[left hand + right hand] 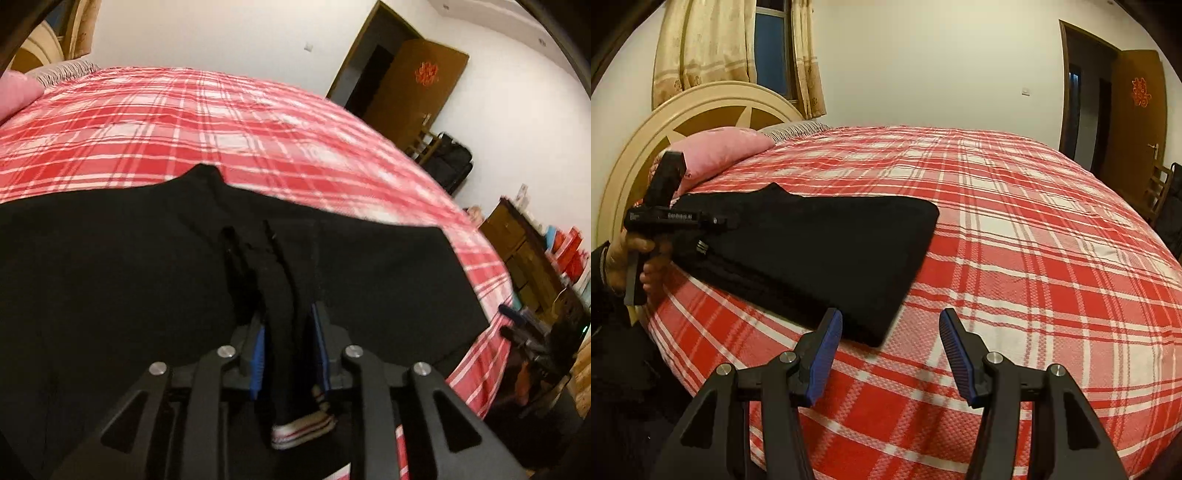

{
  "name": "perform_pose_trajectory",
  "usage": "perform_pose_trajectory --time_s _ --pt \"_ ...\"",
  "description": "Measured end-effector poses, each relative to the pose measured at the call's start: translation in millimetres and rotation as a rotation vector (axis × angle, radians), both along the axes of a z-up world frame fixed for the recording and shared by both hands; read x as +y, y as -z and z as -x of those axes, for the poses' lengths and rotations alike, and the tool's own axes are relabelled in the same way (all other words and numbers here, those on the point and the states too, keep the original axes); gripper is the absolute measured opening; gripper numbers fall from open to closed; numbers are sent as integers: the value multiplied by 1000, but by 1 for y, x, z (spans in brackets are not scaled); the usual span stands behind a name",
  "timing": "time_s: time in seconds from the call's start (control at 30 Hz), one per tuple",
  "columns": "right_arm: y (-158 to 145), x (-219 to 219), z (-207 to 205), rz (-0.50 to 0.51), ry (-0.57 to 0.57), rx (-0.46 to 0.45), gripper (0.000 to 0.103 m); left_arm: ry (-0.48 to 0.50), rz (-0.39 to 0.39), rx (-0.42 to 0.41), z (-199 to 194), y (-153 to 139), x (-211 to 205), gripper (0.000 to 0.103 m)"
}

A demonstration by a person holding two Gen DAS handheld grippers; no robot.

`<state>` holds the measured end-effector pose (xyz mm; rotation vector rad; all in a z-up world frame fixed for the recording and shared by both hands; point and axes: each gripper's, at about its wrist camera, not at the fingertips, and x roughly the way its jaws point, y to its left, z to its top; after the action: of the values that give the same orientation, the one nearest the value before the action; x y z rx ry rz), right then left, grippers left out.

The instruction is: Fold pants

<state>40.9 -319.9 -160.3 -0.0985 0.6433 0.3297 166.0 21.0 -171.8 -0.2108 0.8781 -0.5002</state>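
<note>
Black pants (pixel 820 251) lie folded into a flat stack on the red plaid bedspread (pixel 1015 229), near the bed's left edge. In the left wrist view my left gripper (pixel 288 314) is shut on a bunched fold of the black pants (pixel 129 258); a striped white-and-red hem (pixel 303 428) hangs between its fingers. The right wrist view shows that left gripper (pixel 701 236) at the stack's left end, held by a hand (pixel 631 254). My right gripper (pixel 891 317) stands open just off the stack's near corner, with only bedspread between its blue pads.
A pink pillow (pixel 720 147) and a round cream headboard (pixel 639 147) stand at the bed's left end. A brown door (pixel 1137 110) is open at the far right. Wooden drawers (pixel 524 251) and dark bags sit beside the bed's right edge.
</note>
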Motion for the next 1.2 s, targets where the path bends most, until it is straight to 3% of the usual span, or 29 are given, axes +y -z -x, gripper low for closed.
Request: perform_pose_trajectory --time_s 0.13,0.23,0.37,0.47,0.6,0.67,0.87,1.1,1.2 --pt "-8 17 -4 -69 -59 18 56 -3 -11 -9 10 -2 5 39" --pt "-11 42 -11 -78 -121 16 56 24 -28 -9 13 1 2 42" --pt "-4 73 -28 -51 -162 29 56 35 -45 -25 16 1 -4 47" --pt "19 87 -43 24 -152 154 57 49 -55 -32 19 0 -5 48" --pt "14 92 -28 114 -191 147 57 49 -76 -51 30 -8 4 61" --pt "9 92 -27 92 -211 159 57 28 -110 -97 37 -17 15 66" --pt "-23 138 -37 45 -303 76 57 -135 -257 -210 45 -42 78 76" --pt "-22 225 -42 75 -481 32 57 -407 -333 -191 55 -50 186 79" --pt "-6 246 -48 87 -499 75 57 -497 -302 -133 58 -36 227 80"
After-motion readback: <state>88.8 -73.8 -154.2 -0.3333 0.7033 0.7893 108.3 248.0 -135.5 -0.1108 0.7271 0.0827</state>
